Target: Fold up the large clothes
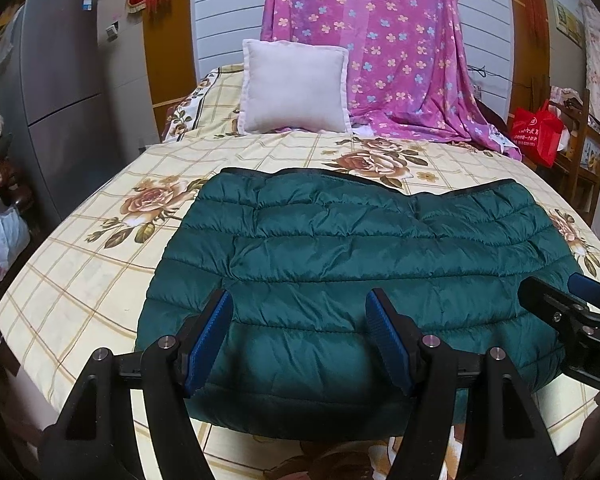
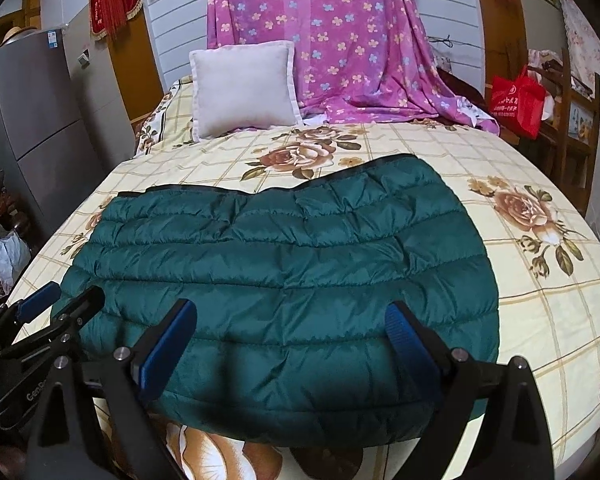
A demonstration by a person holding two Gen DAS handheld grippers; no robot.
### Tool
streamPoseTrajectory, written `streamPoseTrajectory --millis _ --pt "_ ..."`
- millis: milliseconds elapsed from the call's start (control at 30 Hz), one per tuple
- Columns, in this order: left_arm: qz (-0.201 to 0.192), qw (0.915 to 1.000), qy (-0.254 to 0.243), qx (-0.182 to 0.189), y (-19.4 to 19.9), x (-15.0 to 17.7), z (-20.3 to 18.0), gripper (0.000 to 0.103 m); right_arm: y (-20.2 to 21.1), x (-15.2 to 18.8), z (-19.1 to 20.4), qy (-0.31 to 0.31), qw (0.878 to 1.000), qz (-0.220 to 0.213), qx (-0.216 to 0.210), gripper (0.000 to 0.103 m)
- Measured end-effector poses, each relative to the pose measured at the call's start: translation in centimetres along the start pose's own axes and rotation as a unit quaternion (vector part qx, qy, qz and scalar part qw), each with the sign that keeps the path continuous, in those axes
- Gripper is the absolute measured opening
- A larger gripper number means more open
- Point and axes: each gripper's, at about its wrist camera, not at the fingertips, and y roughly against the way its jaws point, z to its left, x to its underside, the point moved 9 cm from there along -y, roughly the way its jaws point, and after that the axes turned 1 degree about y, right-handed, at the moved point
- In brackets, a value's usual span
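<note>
Left wrist view: the green quilted jacket [image 1: 360,264] lies folded into a wide slab at mid-frame on the bed [image 1: 84,272]. The left tool [image 1: 300,336] and right tool [image 2: 292,344] hang over its near edge, both spread and holding nothing. It looks between folds; next, pinch that edge and fold again.

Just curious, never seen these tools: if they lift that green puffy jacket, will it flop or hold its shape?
The green quilted jacket will probably sag and unfold, since it's soft. Its puffed panels suggest it's light. The shiny shell may slip between the pads.
</note>
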Motion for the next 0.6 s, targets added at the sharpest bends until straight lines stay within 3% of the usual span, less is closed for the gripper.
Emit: streamPoseTrajectory --millis 600 --pt "0.008 1.0000 0.004 0.001 -0.74 0.40 -0.01 0.051 -0.61 0.28 -0.12 0.009 1.000 0.004 0.007 0.097"
